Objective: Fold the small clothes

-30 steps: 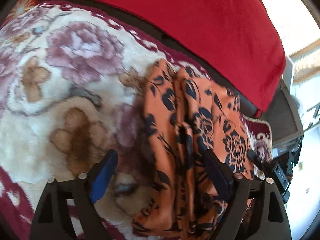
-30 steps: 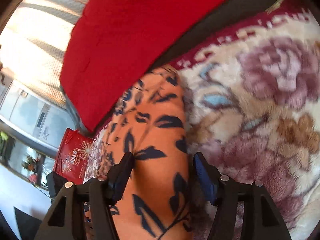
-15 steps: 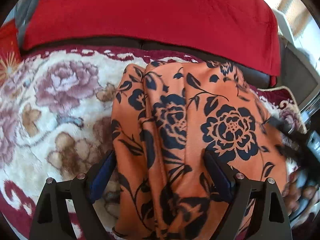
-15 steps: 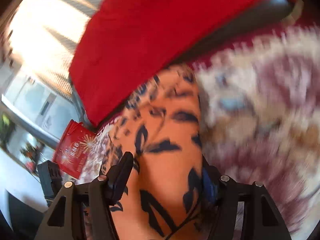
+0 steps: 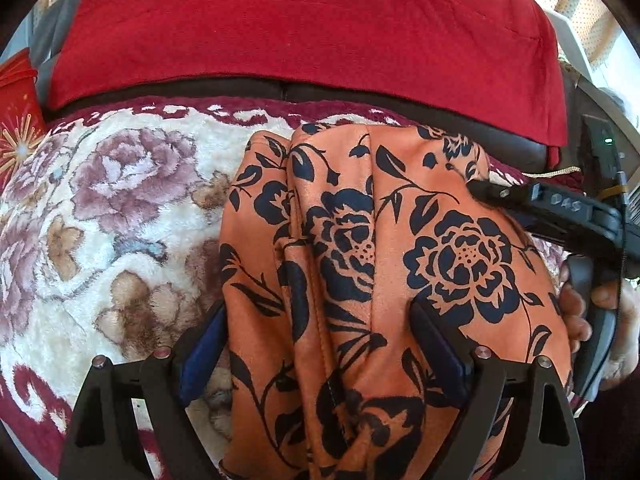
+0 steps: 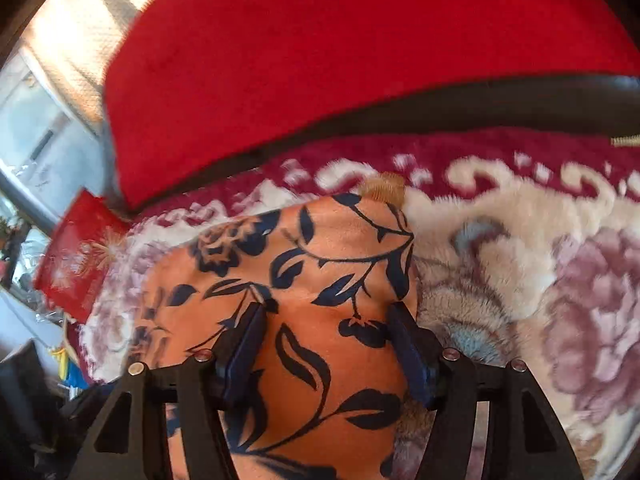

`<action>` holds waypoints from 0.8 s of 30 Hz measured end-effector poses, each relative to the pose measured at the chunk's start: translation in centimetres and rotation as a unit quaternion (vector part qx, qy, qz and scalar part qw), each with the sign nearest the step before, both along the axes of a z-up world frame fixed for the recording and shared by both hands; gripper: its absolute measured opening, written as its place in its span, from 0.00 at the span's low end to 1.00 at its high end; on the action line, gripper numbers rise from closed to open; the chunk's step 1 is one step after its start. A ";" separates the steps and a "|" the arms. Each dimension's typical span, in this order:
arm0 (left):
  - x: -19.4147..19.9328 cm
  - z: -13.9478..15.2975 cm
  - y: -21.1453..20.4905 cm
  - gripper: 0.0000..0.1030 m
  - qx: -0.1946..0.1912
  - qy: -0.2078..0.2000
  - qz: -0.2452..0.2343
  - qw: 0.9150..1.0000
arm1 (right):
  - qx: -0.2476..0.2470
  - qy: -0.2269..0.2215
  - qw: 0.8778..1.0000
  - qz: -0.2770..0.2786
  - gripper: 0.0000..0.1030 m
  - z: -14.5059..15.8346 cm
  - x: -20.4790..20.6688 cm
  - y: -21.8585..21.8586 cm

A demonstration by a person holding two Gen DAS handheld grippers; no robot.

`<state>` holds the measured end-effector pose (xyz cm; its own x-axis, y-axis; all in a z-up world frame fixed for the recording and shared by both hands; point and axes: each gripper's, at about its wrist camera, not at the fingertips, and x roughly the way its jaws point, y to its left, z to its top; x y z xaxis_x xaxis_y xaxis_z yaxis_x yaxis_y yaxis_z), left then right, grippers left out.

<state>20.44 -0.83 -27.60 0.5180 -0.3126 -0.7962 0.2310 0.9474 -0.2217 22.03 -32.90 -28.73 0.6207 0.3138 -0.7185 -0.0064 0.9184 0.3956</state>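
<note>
An orange garment [image 5: 400, 240] with a dark blue flower print lies lengthwise on a plush flowered blanket [image 5: 120, 220], creased into long folds. My left gripper [image 5: 320, 340] hovers over its near end with the jaws wide apart; cloth lies between them and the pads do not squeeze it. In the right wrist view the same garment [image 6: 320, 280] runs between the fingers of my right gripper [image 6: 324, 332], which stands open over smooth, unbunched cloth. One of the right gripper's fingers [image 5: 492, 194] shows over the garment's far right corner, with a person's hand [image 5: 576, 316] behind it.
A red cushion cover [image 5: 320, 40] on a dark sofa back [image 5: 280, 90] borders the blanket's far side. A red gift bag [image 5: 16, 120] sits at the far left, also the red gift bag [image 6: 76, 256] in the right wrist view. The blanket [image 6: 520, 280] extends to the right.
Both views rolled level. The garment shifted to the middle of the left wrist view, and the right gripper entered at its right edge. The right gripper moved along the garment toward its far end.
</note>
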 end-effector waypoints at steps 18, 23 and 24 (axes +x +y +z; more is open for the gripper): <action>-1.2 0.5 -0.5 0.89 0.024 -0.020 0.005 0.999 | 0.004 -0.048 0.999 0.012 0.64 1.8 -11.6 1.4; -1.2 0.7 -0.4 0.90 0.019 -0.014 0.005 1.000 | 0.042 -0.046 0.998 0.031 0.63 1.9 -12.8 1.0; -1.0 0.6 -0.2 0.90 0.014 -0.008 0.006 1.000 | 0.033 -0.032 0.998 0.036 0.63 1.5 -12.4 1.2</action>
<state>19.46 -1.01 -26.96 0.5344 -0.2835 -0.7962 0.2220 0.9561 -0.1914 9.59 -31.67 -27.21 0.6388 0.4048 -0.6543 -0.0979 0.8862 0.4528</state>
